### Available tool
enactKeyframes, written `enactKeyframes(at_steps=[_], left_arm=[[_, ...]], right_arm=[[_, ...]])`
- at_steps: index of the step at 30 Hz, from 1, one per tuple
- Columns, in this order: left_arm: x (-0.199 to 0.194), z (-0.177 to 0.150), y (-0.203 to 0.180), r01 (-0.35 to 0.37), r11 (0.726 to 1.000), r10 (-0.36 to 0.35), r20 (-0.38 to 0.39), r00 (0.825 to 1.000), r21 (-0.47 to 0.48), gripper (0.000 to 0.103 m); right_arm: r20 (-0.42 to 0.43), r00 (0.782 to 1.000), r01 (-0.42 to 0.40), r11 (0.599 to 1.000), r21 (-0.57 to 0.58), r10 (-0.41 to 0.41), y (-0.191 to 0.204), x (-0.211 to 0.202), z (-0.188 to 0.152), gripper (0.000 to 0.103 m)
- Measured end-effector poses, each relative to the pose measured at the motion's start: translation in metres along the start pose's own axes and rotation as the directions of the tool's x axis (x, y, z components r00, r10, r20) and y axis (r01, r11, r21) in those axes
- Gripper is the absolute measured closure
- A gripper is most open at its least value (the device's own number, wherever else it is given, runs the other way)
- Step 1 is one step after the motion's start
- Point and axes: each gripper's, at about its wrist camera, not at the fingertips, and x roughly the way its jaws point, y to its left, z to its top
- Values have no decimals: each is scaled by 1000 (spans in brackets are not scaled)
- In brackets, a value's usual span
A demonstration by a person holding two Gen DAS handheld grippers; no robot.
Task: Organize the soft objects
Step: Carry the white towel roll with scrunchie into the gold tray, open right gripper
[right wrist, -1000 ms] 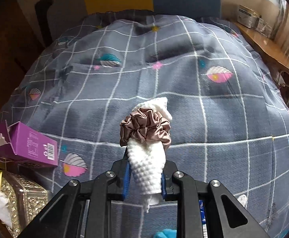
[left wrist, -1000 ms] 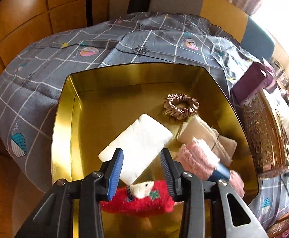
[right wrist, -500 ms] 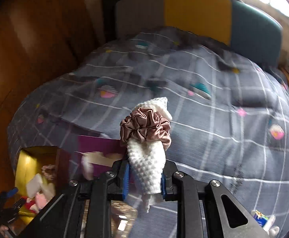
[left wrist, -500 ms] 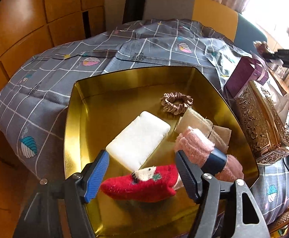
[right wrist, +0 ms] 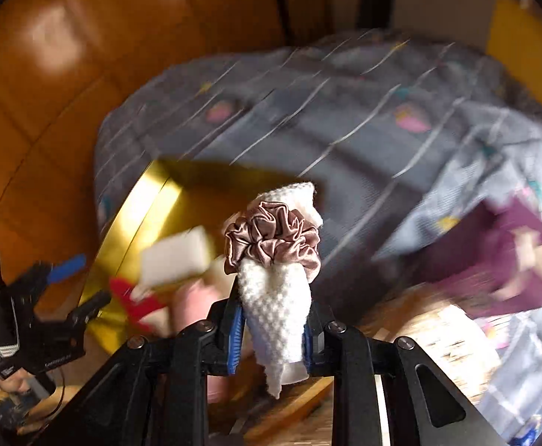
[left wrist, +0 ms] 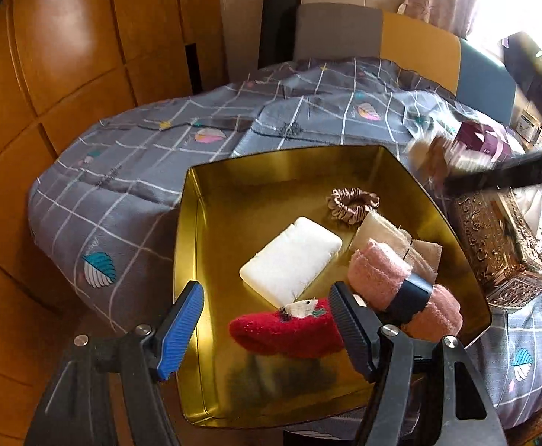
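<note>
The left claw [left wrist: 267, 330] stands spread wide with nothing between its fingers, poised over the near end of the gold tray [left wrist: 196, 230]; the red sock [left wrist: 285, 332] lies in the tray just below it, beside a white sponge [left wrist: 291, 262], a rolled pink towel [left wrist: 401, 286] and a scrunchie [left wrist: 352, 204]; the right claw [right wrist: 271, 329] pinches a white waffle cloth [right wrist: 276, 308] banded by a brown scrunchie [right wrist: 272, 238], held above the bed's grey quilt [right wrist: 363, 130] near the tray's far side.
</note>
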Motion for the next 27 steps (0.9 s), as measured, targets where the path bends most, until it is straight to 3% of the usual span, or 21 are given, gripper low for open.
enactKeyframes(at_steps=[6,12,16,19,27], left_arm=[[-11,-2,-7,18,999,-19,31,999,31,32],[-15,-5,-12,36,999,-38,37,999,37,32],[-17,-7,-16,42,998,-44,36,998,42,32],[-17,-8,-16,44,998,-46,37,998,42,32],[-17,-8,-18,37,998,-38,33,999,46,32]], right_arm=[[-96,993,-72,997,8,73,39,47,-6,77],[-9,1000,-17,999,44,17,52,71,6,78],[28,999,33,996,84,-36,51,84,14,72],[42,999,27,993,113,-32,46,86,17,49],[129,990,51,995,80,-62,46,59,9,44]])
